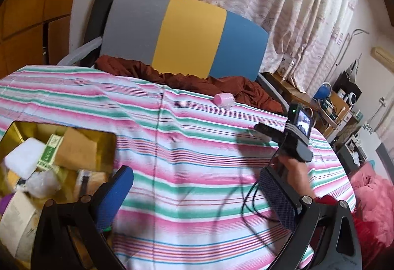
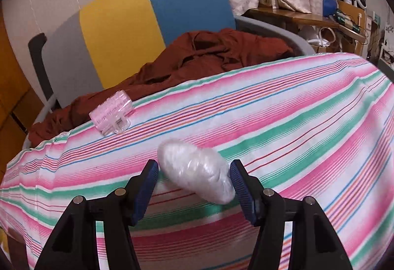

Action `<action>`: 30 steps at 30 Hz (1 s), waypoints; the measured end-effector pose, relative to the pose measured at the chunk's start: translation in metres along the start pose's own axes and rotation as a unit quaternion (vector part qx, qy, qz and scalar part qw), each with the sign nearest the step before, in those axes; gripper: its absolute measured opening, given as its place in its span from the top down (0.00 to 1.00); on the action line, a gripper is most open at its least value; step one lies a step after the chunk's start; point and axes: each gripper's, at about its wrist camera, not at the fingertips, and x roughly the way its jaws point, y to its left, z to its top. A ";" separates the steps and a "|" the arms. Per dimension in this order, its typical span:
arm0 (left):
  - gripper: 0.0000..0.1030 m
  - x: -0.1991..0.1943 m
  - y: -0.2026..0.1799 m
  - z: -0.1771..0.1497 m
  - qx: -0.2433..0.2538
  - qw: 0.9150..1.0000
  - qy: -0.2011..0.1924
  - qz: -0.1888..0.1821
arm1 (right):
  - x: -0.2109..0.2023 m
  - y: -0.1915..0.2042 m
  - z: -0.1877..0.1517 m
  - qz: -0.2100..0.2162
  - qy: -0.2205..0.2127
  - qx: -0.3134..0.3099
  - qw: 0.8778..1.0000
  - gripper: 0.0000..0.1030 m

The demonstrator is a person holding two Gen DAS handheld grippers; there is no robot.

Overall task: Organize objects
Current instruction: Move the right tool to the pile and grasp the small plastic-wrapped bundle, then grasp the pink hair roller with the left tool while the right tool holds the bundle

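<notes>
Two grippers: both seen with jaws spread, nothing pinched.
Right gripper (image 2: 193,180): clear plastic bundle (image 2: 197,171) is framed between the pads on the striped cloth (image 2: 307,122) (contact looks doubtful).
Left gripper (image 1: 197,196): held empty beside the gold box (image 1: 108,137).
Advice: bundle should be squeezed gently, centred.

White plastic-wrapped bundle (image 2: 197,170): oblong, crinkled clear film, lying tilted on the striped tablecloth (image 2: 295,122). Pink translucent ridged roller (image 2: 112,113): on its side at the tablecloth's far edge, well apart from the bundle. Gold box (image 1: 106,146) at the tablecloth's side, open, holding assorted packages.
</notes>
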 end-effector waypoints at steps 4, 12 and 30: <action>0.00 0.012 -0.016 0.008 0.010 1.000 0.008 -0.013 | -0.007 -0.010 -0.003 0.033 -0.014 0.020 0.999 0.52; 0.00 0.061 -0.047 0.050 0.013 1.000 0.005 -0.010 | -0.030 -0.017 -0.020 0.050 -0.036 0.037 0.997 0.56; 0.00 0.321 -0.103 0.124 0.184 0.978 0.061 0.071 | -0.032 -0.053 -0.031 0.100 -0.058 0.128 0.985 0.56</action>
